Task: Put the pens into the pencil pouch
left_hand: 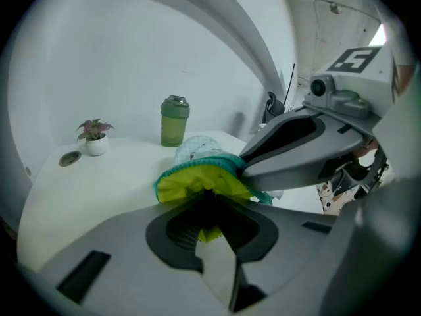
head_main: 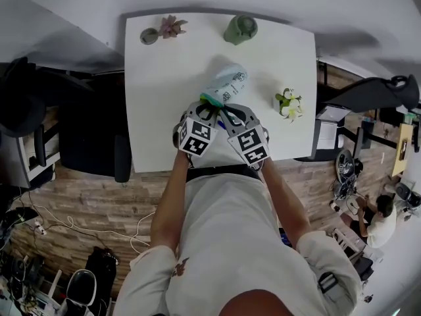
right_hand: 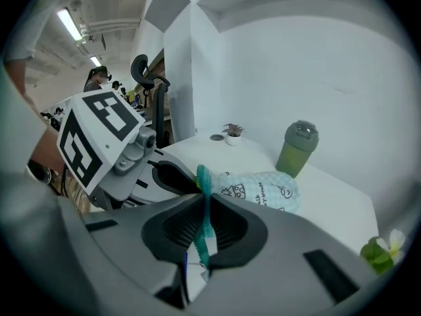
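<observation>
Because soft, light and likely floppy, treat the pencil pouch [head_main: 227, 83], resting upper centre on the bench [head_main: 158, 110], gently: hold at the teal zipper rim [right_hand: 203, 184], pinched there by left hand-held gripper [left_hand: 210, 212] and right hand-held gripper [right_hand: 204, 224].

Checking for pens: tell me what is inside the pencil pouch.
At the pencil pouch mouth only yellow lining shows, pinched by the left hand-held gripper. Its folds cover the rest; any pens inside cannot be seen.
</observation>
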The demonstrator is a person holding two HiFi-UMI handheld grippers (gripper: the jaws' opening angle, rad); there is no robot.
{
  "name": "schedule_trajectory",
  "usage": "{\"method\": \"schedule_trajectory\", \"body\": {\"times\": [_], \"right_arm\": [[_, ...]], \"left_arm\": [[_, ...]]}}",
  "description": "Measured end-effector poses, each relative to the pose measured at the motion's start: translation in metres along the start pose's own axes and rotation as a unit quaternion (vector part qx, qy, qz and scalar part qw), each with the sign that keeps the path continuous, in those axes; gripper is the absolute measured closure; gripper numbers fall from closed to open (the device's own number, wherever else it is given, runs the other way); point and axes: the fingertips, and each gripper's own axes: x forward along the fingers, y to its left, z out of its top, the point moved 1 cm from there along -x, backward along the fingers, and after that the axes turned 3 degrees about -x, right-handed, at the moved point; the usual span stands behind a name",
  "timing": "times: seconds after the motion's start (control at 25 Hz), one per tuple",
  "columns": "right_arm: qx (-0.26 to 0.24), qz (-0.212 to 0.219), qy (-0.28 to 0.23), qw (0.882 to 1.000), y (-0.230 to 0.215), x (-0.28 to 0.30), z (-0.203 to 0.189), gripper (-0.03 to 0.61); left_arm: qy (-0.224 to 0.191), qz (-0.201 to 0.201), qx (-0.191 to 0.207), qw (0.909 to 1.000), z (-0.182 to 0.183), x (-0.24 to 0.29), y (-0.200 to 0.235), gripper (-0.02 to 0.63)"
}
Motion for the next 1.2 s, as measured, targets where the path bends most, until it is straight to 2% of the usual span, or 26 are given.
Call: {"method": "schedule_trajectory", "body": {"times": [0.24,0.32,0.48,0.84,1.08,1.2], "right_arm": [[0.019,-0.010,-0.010,1.000,-0.009,-0.004,-0.001,0.548],[0.022,-0.015,-0.012,1.000,-0.012,-0.006,-0.002,0.548],[0.032,-0.024,-0.017,0.999,-0.015,-0.010,-0.004,0.548],[0.053,-0.033,-0.027,0.998,-0.024,-0.017,-0.014,0.548],[0.066,-0.037,-0.031,0.997,-0.029,-0.024,-0.022,0.548],[0.071,-0.038,-0.029,0.996,-0.029,-0.024,-0.026,0.548]], "left_arm": [[-0.003,-0.006,0.026,0.9996,-0.002,-0.014,-0.006,0.495],[-0.006,-0.015,0.046,0.9988,-0.002,-0.024,-0.011,0.497],[0.000,-0.057,0.101,0.9932,-0.007,-0.042,-0.029,0.508],[0.063,-0.149,0.187,0.9689,-0.038,-0.024,-0.058,0.509],[0.110,-0.182,0.238,0.9478,-0.059,-0.003,-0.068,0.485],[0.124,-0.189,0.255,0.9400,-0.066,0.005,-0.071,0.483]]}}
